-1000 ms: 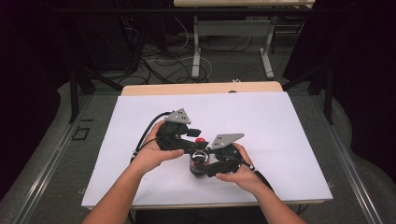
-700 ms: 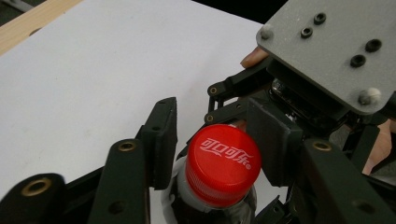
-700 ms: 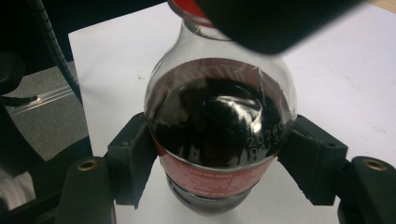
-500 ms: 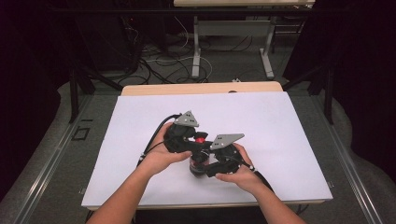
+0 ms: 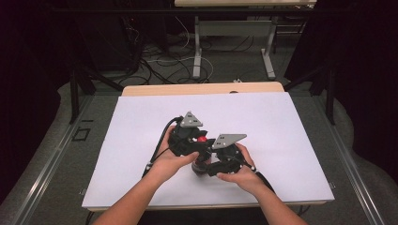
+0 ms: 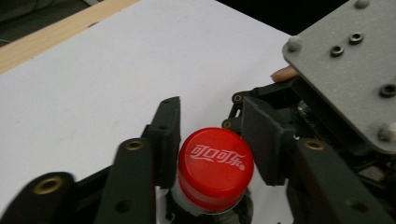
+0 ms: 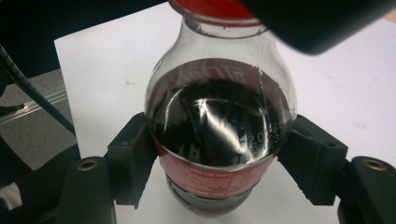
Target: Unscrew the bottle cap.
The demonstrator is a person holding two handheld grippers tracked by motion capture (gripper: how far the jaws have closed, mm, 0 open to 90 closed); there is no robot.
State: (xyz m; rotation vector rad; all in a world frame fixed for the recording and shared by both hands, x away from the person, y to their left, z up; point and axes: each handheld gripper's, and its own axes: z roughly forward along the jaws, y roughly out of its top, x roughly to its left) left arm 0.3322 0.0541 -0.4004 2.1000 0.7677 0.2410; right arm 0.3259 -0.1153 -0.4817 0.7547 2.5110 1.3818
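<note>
High view | left claw [image 5: 201, 140] moved onto bottle [image 5: 202, 165] cap [image 5: 202, 138]

Bottle [image 7: 219, 135] base hidden below right gripper [image 7: 219, 158] jaws; cap [image 7: 212, 10] cut by top edge, partly covered by a blurred dark part above. High view: bottle mostly hidden between both grippers.

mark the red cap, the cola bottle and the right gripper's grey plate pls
red cap [image 6: 215, 161], left gripper view, on the white lettering on its top.
cola bottle [image 7: 219, 121], right gripper view, on the dark liquid in its body.
grey plate [image 5: 228, 139], high view, on its flat top.
</note>
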